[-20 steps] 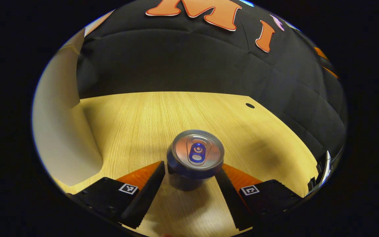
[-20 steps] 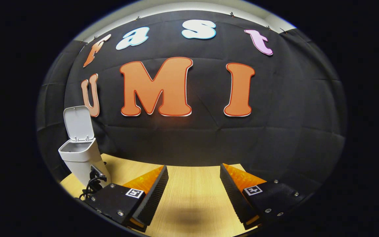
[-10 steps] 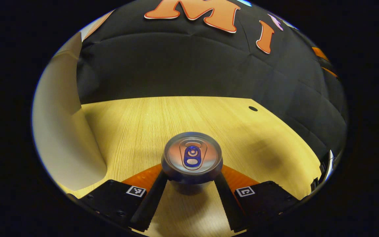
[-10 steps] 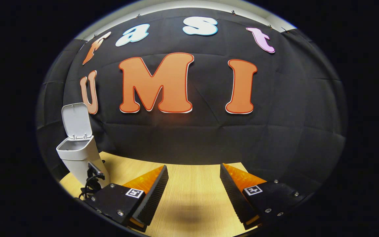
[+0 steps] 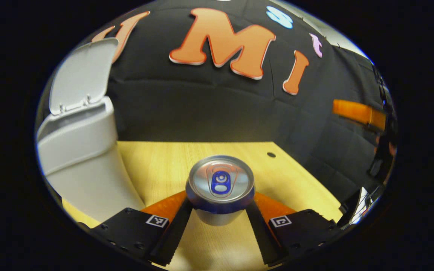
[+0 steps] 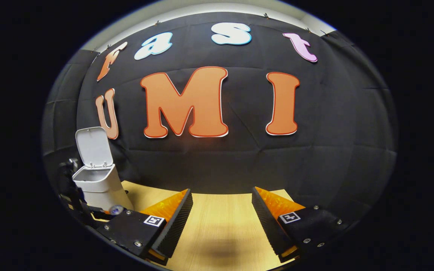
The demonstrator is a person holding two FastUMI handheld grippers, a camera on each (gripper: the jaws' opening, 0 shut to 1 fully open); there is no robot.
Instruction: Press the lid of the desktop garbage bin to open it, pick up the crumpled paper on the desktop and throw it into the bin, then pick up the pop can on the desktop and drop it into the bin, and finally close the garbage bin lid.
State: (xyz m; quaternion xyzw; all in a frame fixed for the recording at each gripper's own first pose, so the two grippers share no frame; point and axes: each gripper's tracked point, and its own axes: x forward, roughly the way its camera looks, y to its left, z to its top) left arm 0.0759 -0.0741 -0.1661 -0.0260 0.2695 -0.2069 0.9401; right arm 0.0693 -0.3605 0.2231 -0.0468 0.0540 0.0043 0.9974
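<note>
Up close in the left gripper view, the left gripper [image 5: 220, 210] has its jaws clamped on the upright pop can [image 5: 220, 184], lifted above the wooden counter [image 5: 164, 165]. Just left stands the bin [image 5: 77, 158] with its lid [image 5: 81, 75] raised.

Over in the right gripper view, the right gripper [image 6: 221, 210] hangs over the counter [image 6: 220, 214], jaws apart and gripping nothing; the bin [image 6: 98, 186] stands far left, lid [image 6: 92, 146] up.

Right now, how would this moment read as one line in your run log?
left gripper: shut on pop can | bin: lid open | right gripper: open, empty
</note>
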